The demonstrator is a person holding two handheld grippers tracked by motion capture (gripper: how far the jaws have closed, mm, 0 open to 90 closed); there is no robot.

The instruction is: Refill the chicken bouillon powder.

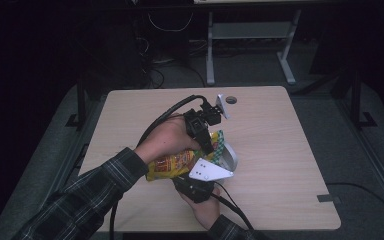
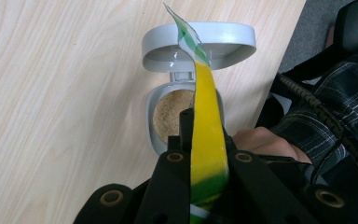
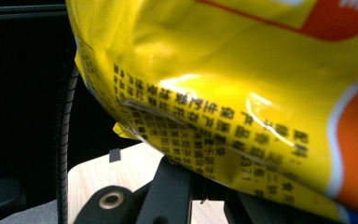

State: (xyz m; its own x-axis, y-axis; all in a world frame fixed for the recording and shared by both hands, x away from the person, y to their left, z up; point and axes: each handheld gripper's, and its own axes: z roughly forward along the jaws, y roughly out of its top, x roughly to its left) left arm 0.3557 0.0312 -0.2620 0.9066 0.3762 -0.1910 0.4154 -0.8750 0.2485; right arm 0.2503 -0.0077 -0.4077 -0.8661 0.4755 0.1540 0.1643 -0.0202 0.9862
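A yellow snack bag with red print hangs tilted over the table between both grippers. My left gripper is shut on its green and yellow top edge, which stands up between the jaws in the left gripper view. Directly under that edge sits a small grey container with its hinged lid open and brown granules inside. My right gripper grips the bag's lower end from the near side. The bag's printed yellow side hides the right jaw tips.
The light wooden table has a round cable hole near its far edge and a grey tape strip at the near right. Plaid sleeves and black cables trail off the near edge. A desk frame stands behind on dark floor.
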